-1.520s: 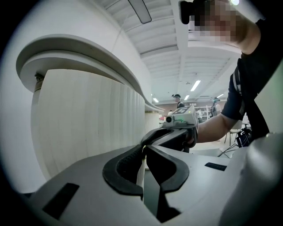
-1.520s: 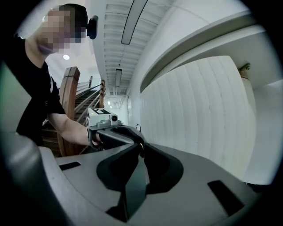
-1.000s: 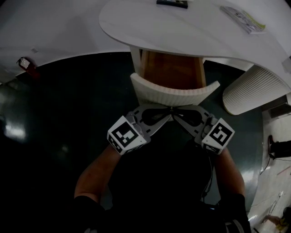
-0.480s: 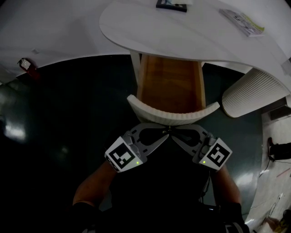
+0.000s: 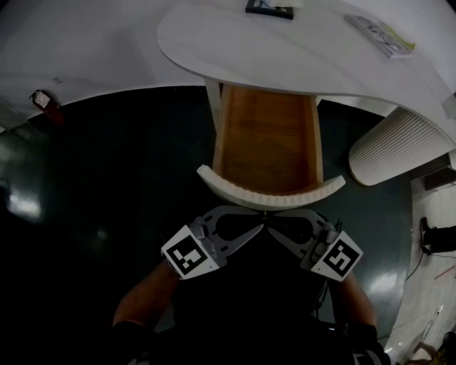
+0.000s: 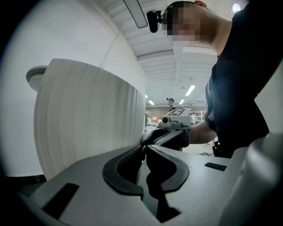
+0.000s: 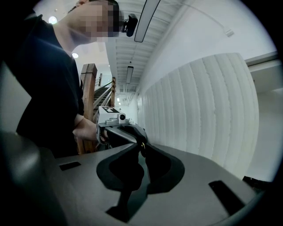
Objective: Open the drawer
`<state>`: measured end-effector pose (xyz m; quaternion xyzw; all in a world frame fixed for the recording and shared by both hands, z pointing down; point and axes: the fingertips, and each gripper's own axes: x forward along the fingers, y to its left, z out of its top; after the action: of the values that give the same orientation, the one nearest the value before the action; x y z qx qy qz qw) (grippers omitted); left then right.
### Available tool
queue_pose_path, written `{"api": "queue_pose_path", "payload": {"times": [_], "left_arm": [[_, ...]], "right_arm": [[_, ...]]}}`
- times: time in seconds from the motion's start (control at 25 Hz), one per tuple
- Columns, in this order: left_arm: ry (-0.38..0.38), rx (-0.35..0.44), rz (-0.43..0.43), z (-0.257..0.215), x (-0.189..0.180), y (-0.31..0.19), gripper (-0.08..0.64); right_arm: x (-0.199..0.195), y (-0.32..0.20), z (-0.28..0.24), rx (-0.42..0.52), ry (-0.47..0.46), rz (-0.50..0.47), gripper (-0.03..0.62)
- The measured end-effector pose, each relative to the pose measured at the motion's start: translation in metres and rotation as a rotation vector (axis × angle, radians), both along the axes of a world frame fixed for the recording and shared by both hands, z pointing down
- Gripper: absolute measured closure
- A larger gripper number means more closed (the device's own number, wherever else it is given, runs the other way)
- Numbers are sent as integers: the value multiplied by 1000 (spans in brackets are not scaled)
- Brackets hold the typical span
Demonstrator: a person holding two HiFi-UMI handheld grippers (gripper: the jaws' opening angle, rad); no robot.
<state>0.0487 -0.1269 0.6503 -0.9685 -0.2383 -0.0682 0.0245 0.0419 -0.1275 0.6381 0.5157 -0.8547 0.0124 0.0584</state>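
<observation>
The drawer [image 5: 267,142] has a wooden inside and a curved white ribbed front [image 5: 271,194]. It stands pulled far out from under the white table [image 5: 235,50]. My left gripper [image 5: 261,217] and right gripper [image 5: 271,217] meet tip to tip at the middle of the front, both shut on a small brass knob. From the left gripper view the ribbed front [image 6: 88,119] fills the left side, and the left gripper [image 6: 143,148] pinches the knob with the right gripper facing it. From the right gripper view the right gripper [image 7: 142,145] holds the knob [image 7: 142,144] beside the front [image 7: 199,114].
A dark flat object [image 5: 269,7] and a booklet [image 5: 381,32] lie on the tabletop. A second white ribbed curved body [image 5: 392,146] stands to the right of the drawer. Dark floor lies on both sides, with a small red thing [image 5: 43,100] at far left.
The drawer has slid further out toward me, and more of its wooden inside shows. Both grippers have drawn back toward my body, still shut on the knob.
</observation>
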Motion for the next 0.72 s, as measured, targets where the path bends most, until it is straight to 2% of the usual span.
{"api": "queue_pose_path", "payload": {"times": [0.32,0.56,0.72], "left_arm": [[9,-20,-6,1,-1,1,531],[-5,19,12,0,-2,-1,531],[-22,77,10,2,-4,-1,531]], "right_arm": [[0,2,2,0,-20,0,574],[-1,0,1,-8,-14,5,574],[2,1,-2,-1,-29,23,574]]}}
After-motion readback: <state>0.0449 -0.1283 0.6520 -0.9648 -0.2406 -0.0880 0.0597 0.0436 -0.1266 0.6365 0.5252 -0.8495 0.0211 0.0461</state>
